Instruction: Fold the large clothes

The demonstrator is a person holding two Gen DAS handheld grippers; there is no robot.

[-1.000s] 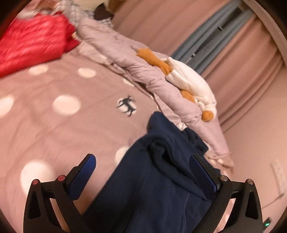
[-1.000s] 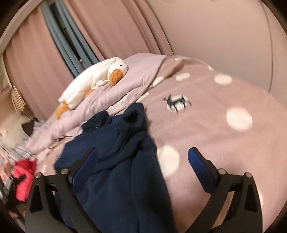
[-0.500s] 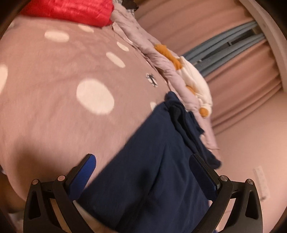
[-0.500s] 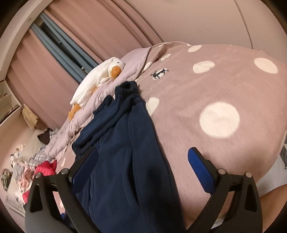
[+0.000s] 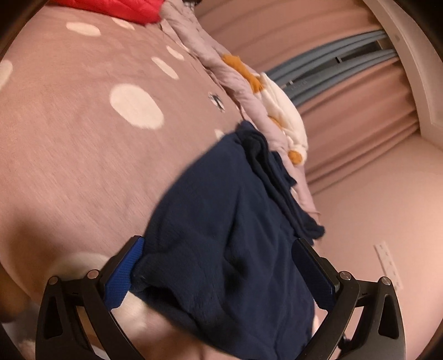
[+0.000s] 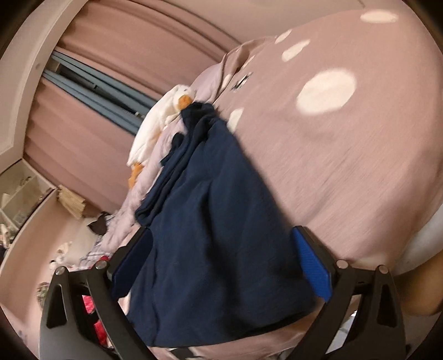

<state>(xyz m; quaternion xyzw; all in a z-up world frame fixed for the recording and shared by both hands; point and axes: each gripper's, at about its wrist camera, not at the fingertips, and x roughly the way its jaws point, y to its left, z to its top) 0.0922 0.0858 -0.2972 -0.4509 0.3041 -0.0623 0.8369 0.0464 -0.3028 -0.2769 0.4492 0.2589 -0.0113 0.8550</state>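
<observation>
A navy blue garment [image 5: 227,235] lies lengthwise on the pink polka-dot bed cover [image 5: 83,144], its near hem at the bed's edge. My left gripper [image 5: 218,274] is open, its blue-padded fingers on either side of the hem. In the right wrist view the same garment [image 6: 216,235] runs away toward the pillow end. My right gripper [image 6: 221,265] is open and straddles the near hem. Neither grips the cloth.
A white and orange plush duck [image 5: 279,110] lies on a lilac quilt [image 5: 243,91] along the far side of the bed, touching the garment's far end. A red item [image 5: 124,8] sits at the far left. Pink curtains [image 6: 110,49] and wall lie behind.
Both grippers have pulled back toward the near edge of the bed and dropped lower. The garment's near hem now lies between each pair of open fingers.
</observation>
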